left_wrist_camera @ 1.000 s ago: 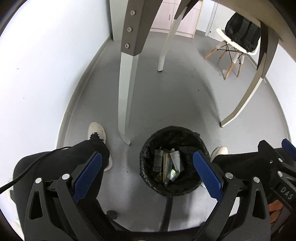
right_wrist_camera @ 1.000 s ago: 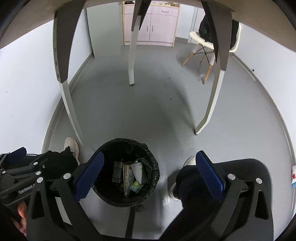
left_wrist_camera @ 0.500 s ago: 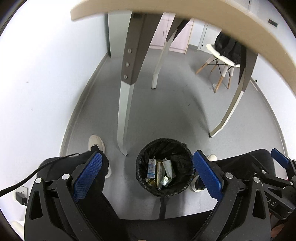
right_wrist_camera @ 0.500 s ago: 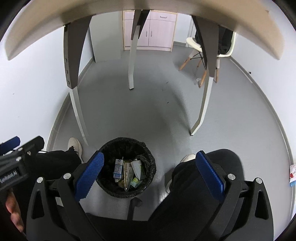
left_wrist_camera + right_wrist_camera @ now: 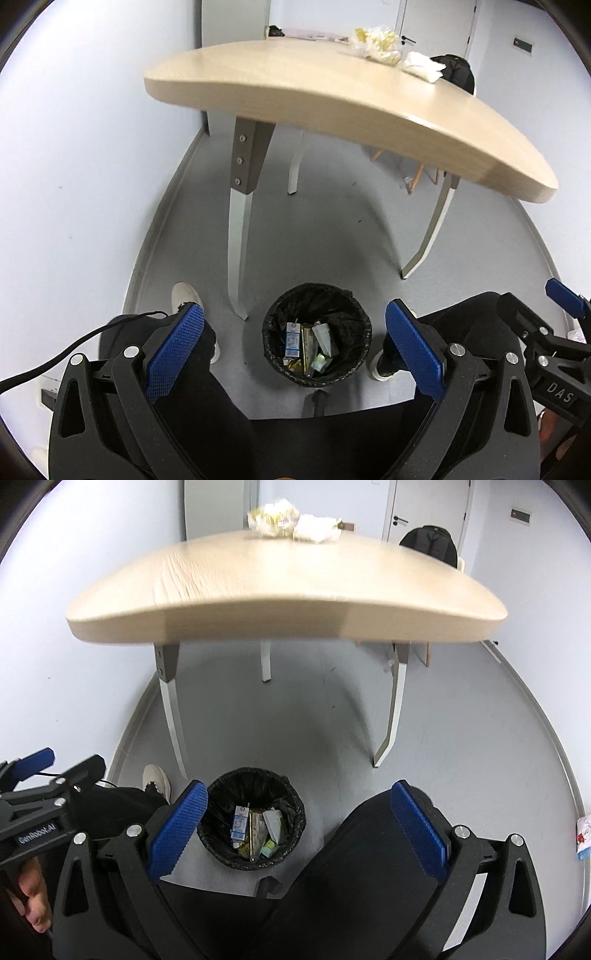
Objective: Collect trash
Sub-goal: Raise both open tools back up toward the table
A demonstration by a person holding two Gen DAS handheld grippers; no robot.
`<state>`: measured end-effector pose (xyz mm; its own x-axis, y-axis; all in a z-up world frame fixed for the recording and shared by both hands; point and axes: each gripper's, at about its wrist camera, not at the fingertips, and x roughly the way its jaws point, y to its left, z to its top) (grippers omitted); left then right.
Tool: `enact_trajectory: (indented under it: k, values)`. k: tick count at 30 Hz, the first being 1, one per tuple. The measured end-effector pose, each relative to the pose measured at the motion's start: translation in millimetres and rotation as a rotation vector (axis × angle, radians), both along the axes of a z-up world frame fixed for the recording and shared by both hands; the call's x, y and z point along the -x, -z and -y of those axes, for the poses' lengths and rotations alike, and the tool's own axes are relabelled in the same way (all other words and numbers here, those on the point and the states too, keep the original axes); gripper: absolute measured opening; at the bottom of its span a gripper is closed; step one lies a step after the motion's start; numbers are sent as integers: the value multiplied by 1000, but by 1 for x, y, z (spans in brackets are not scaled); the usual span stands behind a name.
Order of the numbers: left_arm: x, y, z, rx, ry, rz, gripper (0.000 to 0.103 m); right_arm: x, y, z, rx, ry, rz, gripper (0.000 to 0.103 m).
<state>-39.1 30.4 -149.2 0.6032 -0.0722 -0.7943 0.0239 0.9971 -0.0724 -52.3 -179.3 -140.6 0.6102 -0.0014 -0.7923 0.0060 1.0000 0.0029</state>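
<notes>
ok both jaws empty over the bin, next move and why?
Probably reach a gripper toward the crumpled wrappers on the table. Both the left gripper and right gripper stand open and empty, the bin already holds cartons, and that pile is what remains.

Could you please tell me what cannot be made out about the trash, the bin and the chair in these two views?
- Crumpled trash on the table: blurred and far off in both views; what it is made of is unclear.
- Bin: its lower contents are hidden under the cartons, whose print is too small to read.
- Chair with the black bag: mostly hidden behind the tabletop.
</notes>
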Motion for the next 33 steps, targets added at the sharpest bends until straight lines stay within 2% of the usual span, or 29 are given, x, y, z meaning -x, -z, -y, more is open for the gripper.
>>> enact_trajectory:
  k: [10, 19, 26, 33]
  values:
    - [8, -34, 13, 14, 58, 51, 97, 22, -43, 12, -8, -20, 46, 95]
    - [2, -74, 10, 10, 48, 105, 97, 27, -88, 30, -17, 10, 109, 95]
    - [-20, -101, 12, 11, 31, 128, 97, 8, -115, 43, -14, 35, 143, 95]
    - [-61, -118, 20, -6, 23, 136, 97, -42, -138, 48, -12, 13, 175, 95]
